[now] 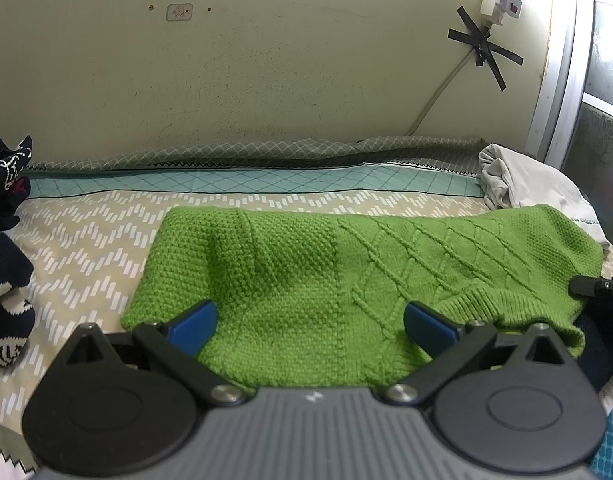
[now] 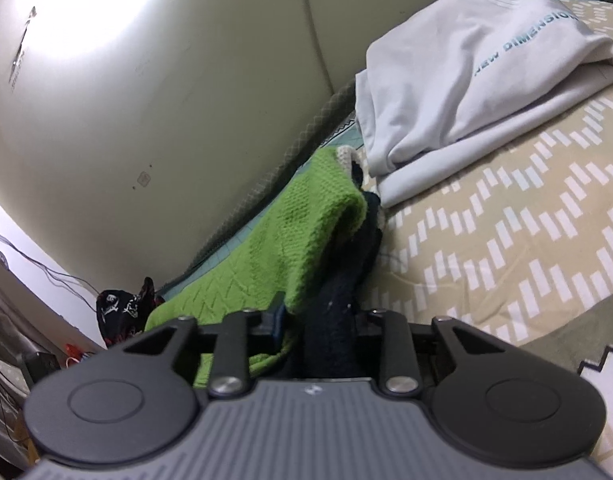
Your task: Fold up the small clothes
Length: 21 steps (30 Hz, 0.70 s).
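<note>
A soft green sweater (image 1: 290,276) lies on the bed (image 1: 86,240), ready for a fold.

The left tongs (image 1: 310,326) stand wide open, and the sweater lies flat just in front of them and under their blue pads (image 1: 194,326). The right tongs (image 2: 318,324) are pinched on the sweater's edge, with a dark cloth (image 2: 334,320) caught in there too. The knit looks light, floppy and stretchy, so it will likely sag and bunch when lifted. It is not slippery and will not break. A good place to grab is the thick ribbed hem (image 1: 478,300) or a corner. A white shirt (image 2: 478,72) lies folded past the right tongs.
</note>
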Each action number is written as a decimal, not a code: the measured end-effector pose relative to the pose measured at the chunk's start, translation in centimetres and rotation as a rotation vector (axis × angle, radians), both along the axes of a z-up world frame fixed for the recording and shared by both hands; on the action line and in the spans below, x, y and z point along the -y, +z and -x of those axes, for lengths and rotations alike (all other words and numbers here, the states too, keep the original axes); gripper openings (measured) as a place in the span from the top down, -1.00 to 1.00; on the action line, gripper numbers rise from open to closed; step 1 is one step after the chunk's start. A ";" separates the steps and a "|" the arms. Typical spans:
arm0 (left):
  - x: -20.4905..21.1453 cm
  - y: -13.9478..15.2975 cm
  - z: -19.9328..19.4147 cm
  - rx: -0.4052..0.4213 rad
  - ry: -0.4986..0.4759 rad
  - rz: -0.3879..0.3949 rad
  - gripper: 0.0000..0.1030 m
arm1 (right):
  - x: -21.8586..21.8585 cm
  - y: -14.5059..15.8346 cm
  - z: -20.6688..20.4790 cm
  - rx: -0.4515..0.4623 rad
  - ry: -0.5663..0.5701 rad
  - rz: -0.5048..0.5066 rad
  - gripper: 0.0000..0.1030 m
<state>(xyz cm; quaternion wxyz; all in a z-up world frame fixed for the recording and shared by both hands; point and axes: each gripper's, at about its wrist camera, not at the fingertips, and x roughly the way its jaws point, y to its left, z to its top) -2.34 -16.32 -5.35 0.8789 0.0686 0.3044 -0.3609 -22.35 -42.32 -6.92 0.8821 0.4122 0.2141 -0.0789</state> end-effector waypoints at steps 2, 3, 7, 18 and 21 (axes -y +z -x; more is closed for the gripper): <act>0.0 0.0 0.0 0.000 -0.001 0.000 -1.00 | 0.0 0.0 0.1 0.003 0.000 -0.004 0.58; 0.0 0.0 0.0 0.000 -0.001 0.000 -1.00 | 0.0 0.0 0.1 0.003 0.001 -0.003 0.57; 0.0 0.0 0.0 0.000 -0.001 -0.001 -1.00 | -0.2 0.0 0.1 -0.001 0.003 0.008 0.56; 0.0 0.0 0.0 -0.001 -0.003 -0.001 -1.00 | -0.2 0.1 -0.2 -0.008 0.011 0.028 0.57; 0.0 0.1 0.0 -0.001 -0.003 -0.001 -1.00 | -0.2 0.1 -0.2 -0.008 0.012 0.027 0.57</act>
